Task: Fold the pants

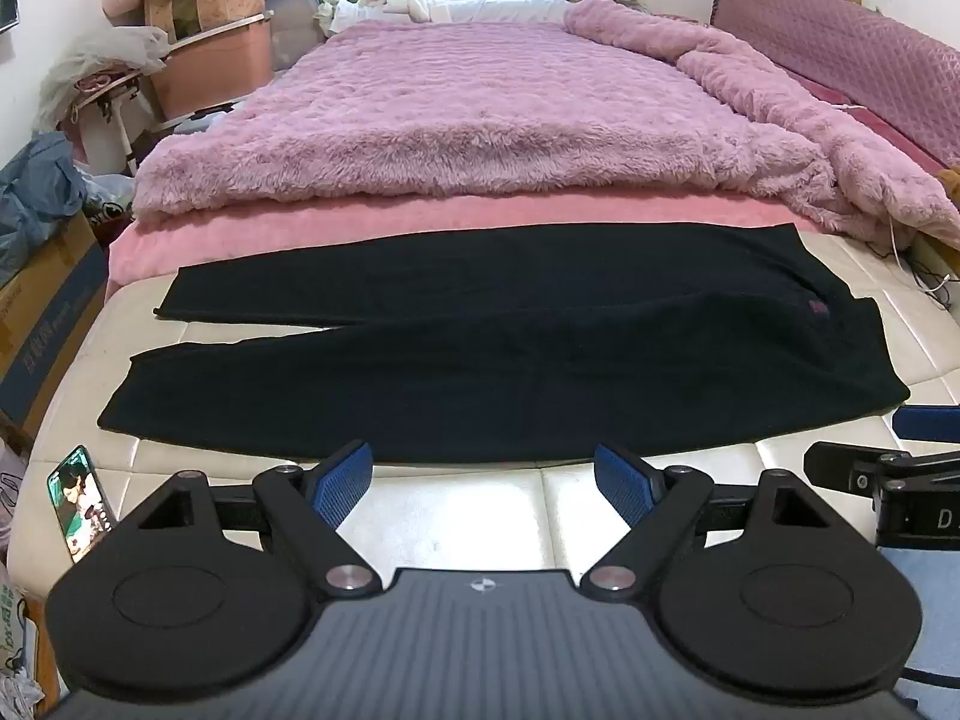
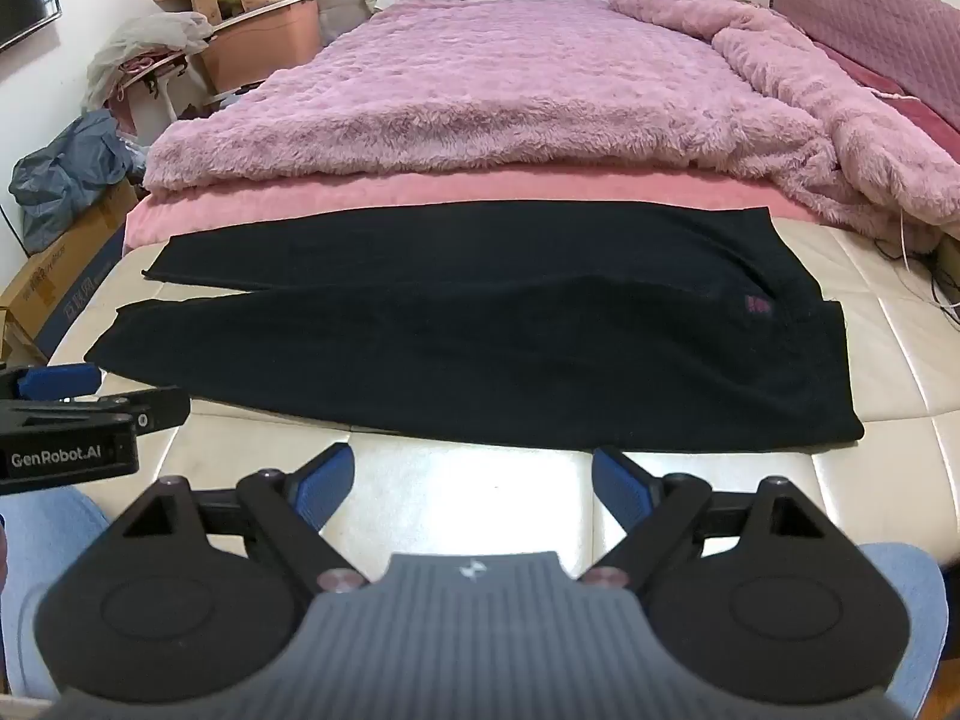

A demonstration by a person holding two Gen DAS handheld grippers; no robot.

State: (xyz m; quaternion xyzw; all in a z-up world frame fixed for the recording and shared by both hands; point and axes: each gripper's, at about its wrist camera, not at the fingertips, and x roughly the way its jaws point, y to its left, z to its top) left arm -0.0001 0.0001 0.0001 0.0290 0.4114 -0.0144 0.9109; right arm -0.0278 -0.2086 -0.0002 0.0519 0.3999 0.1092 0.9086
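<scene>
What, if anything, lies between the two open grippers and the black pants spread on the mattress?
Nothing visible: only bare cream mattress separates the left gripper and right gripper from the black pants.

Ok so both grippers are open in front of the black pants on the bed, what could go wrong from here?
The pants lie with their legs splayed apart at the left, so a fold may come out uneven. A phone sits near the mattress edge beside the left gripper and might get knocked off. The right gripper may pinch only one fabric layer.
</scene>
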